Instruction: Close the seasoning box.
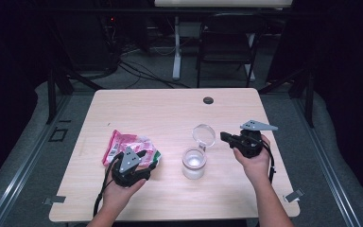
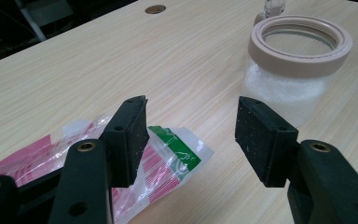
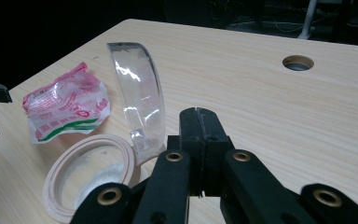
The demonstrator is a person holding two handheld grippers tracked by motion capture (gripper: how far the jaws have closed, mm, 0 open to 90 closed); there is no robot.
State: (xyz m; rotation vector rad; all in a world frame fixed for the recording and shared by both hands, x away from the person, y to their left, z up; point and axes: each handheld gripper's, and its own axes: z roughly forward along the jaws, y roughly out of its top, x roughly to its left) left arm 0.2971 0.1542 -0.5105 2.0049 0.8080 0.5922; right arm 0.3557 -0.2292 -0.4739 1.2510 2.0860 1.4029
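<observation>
A clear glass jar [image 1: 193, 163] with a beige seal ring [image 2: 301, 43] stands open at mid-table, white grains in its bottom. Its hinged clear lid [image 1: 203, 134] is tipped back behind it. A crumpled pink, white and green plastic bag [image 1: 127, 145] lies to the jar's left. My left gripper [image 1: 150, 160] hovers low over the bag's green end [image 2: 175, 150], open, with nothing between its pads. My right gripper [image 1: 223, 136] is shut and empty just right of the lid [image 3: 139, 100], its tips [image 3: 199, 116] close beside the lid's edge.
A round cable hole [image 1: 208, 100] sits near the table's far edge [image 1: 170, 90]. A black chair [image 1: 227, 42] and white desk leg [image 1: 176, 47] stand beyond it. Bare wood lies right of the right gripper.
</observation>
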